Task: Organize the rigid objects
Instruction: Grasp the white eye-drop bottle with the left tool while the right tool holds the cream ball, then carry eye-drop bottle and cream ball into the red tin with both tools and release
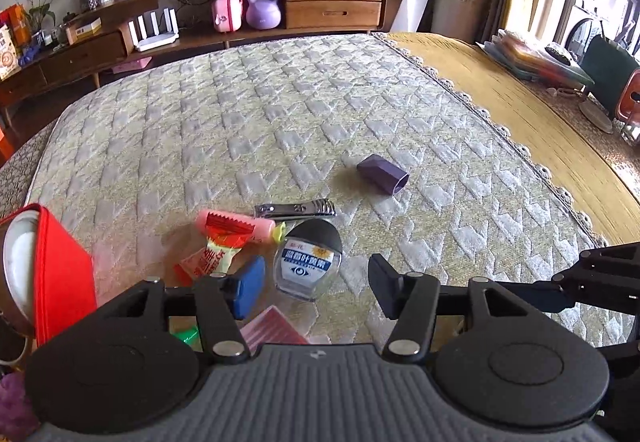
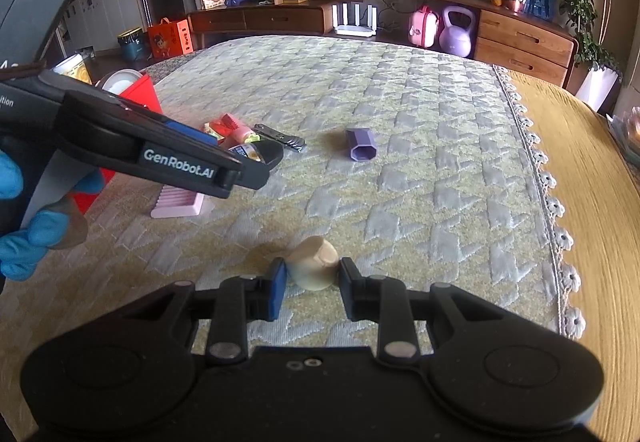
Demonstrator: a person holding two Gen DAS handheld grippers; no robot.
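Left wrist view: the left gripper point(image 1: 316, 284) is hanging over a small pile on the quilted bed cover point(image 1: 248, 114), jaws standing apart with nothing pressed between them; the eye-drop bottle point(image 1: 308, 262) is lying in the gap, touching neither pad as far as I can tell. Just beyond it, a nail clipper point(image 1: 295, 210), a pink tube point(image 1: 236, 224) and a red-and-yellow snack packet point(image 1: 208, 256) are crowding together, likely because loose items are being gathered to one spot. A purple hexagonal cap point(image 1: 382, 175) is lying on its side, apart from the pile, open end facing the camera and looking empty. At left, a red box point(image 1: 60, 274) is standing open beside the pile, presumably the receiving container; something white and round is showing at its mouth, but its contents are otherwise hidden. A pink ribbed tray point(image 1: 276, 326) is peeking out under the gripper, and I cannot tell what it holds. Right wrist view: the right gripper point(image 2: 313, 288) is closing on a beige cup-shaped piece point(image 2: 314, 262), both pads touching its sides, the piece resting tilted on the bed cover, well apart from the pile. My judgement: this piece is being held ready for carrying toward the pile or box. A blue-gloved hand point(image 2: 24, 226) is holding the left gripper at the frame's left. The pink ribbed tray is lying flat here, nothing visible on it.
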